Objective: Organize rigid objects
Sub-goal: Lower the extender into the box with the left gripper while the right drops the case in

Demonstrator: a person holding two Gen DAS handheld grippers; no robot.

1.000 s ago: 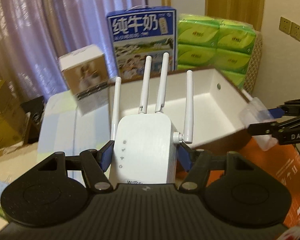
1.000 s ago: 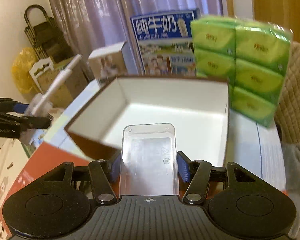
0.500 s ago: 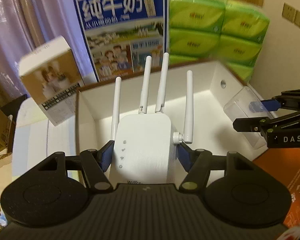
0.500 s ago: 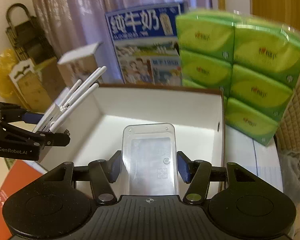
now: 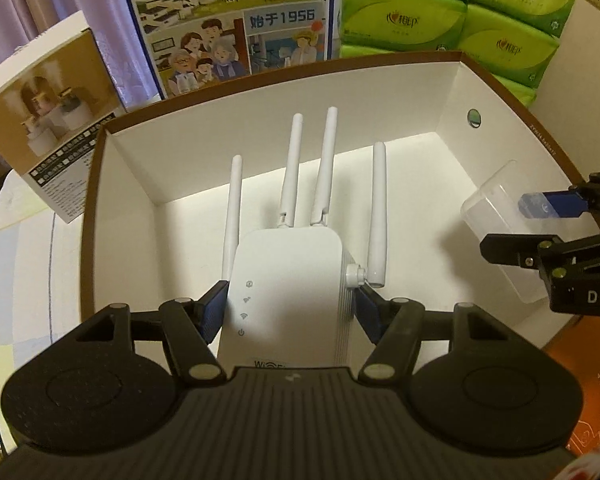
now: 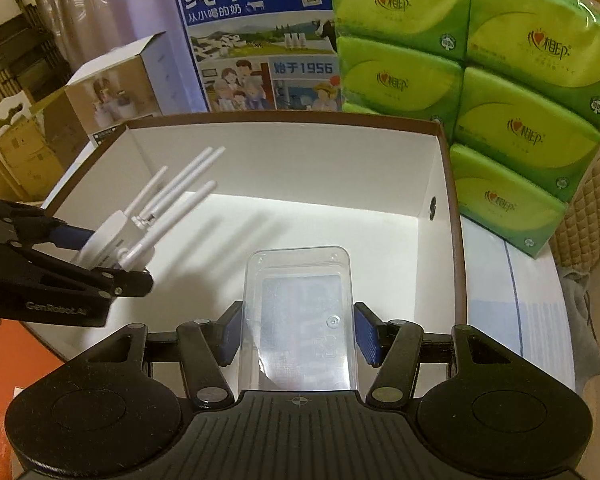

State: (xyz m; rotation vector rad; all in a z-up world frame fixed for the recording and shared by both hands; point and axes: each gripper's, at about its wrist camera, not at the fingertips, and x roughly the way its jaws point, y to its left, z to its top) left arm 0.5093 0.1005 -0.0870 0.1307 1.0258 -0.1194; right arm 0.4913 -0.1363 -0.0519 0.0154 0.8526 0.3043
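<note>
My left gripper (image 5: 290, 308) is shut on a white Wi-Fi repeater (image 5: 288, 292) with four upright antennas, its blue pads pressed on both sides. It hangs inside the open white box with a brown rim (image 5: 96, 184), over the left part. My right gripper (image 6: 300, 330) is shut on a clear plastic case (image 6: 300, 320), over the box's (image 6: 448, 184) white floor near its front right. In the right wrist view the left gripper (image 6: 112, 256) and the repeater (image 6: 140, 224) show at the left. From the left wrist, the right gripper (image 5: 516, 220) and the case (image 5: 496, 216) show at the right edge.
Behind the box stand a blue milk carton (image 6: 256, 36), stacked green tissue packs (image 6: 500, 80) and a small printed carton (image 5: 48, 120). An orange box (image 5: 588, 376) lies at the near right. The box rests on a white table (image 6: 512, 312); a padded chair (image 6: 592, 200) is right.
Both grippers have come forward and down, from in front of the box to inside it, each still holding its object. The box and the cartons behind it now loom larger.
</note>
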